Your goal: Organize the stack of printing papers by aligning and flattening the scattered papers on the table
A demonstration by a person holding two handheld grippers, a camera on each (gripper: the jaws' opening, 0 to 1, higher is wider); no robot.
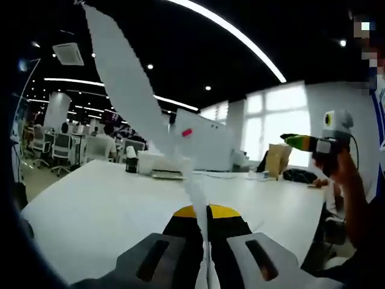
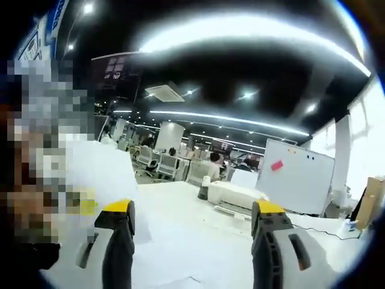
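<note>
Left gripper view: left gripper (image 1: pixel 206 253) pinches a paper sheet (image 1: pixel 129 90) rising toward 11 o'clock; right gripper (image 2: pixel 192 241) open, probably about to steady it.

My left gripper (image 1: pixel 206 253) has two broad grey jaws, each with a dark oblong slot, set on a black body with yellow tips ahead. My right gripper (image 2: pixel 195 232) has black and dark grey jaws capped in yellow, the right one with a slot along its grey side. In the left gripper view, the right gripper enters from the right: a green tip, a grey housing and a thin dark cable, gripped by my hand (image 1: pixel 338 167). White clothing with a blue stripe shows at the edge.
</note>
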